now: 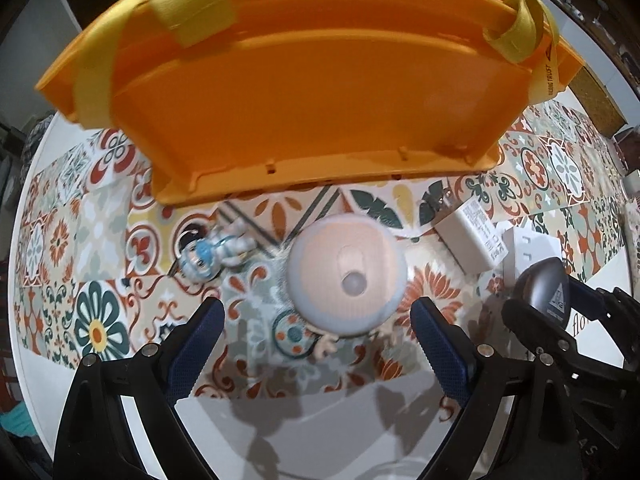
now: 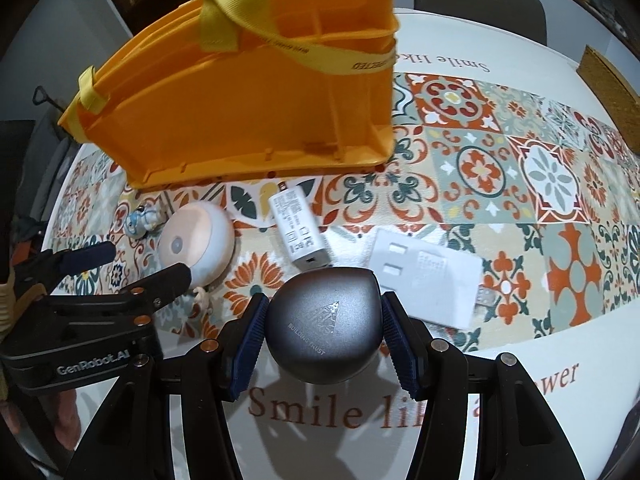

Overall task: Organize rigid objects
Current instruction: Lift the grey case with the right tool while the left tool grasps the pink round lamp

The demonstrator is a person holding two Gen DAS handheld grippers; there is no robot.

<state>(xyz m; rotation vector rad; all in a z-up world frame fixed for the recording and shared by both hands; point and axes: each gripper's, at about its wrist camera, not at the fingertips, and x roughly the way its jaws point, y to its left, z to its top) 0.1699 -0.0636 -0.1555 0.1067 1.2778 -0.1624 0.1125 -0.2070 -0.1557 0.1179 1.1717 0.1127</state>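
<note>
1. Now, the right hand-held gripper (image 2: 322, 344) is clenched on the grey egg-shaped case (image 2: 323, 324), pads pressed to its two flanks. That shell is smooth and rounded, so my worry is it squirts out forward or rolls in the pinch if the squeeze eases during a lift.
2. The orange basket (image 2: 248, 120) stands at about eleven o'clock from that case, tilted, its yellow strap (image 2: 228, 16) draped across the opening. A carried case could snag the strap or knock the rim.
3. Between case and basket lie the white charger (image 2: 298, 232) at twelve o'clock and a white adapter (image 2: 428, 276) at two o'clock, both near; a low pass could sweep them along the surface (image 2: 520, 400).
4. The left hand-held gripper (image 1: 316, 320) is released, jaws spread wide, with the round white night light (image 1: 346, 276) sitting between its fingertips at twelve o'clock, not yet touched as far as I can judge.
5. The little astronaut figure (image 1: 216, 254) lies at ten o'clock from it; a sloppy close might nudge it.
6. The two tools are close, so a bump is possible.
</note>
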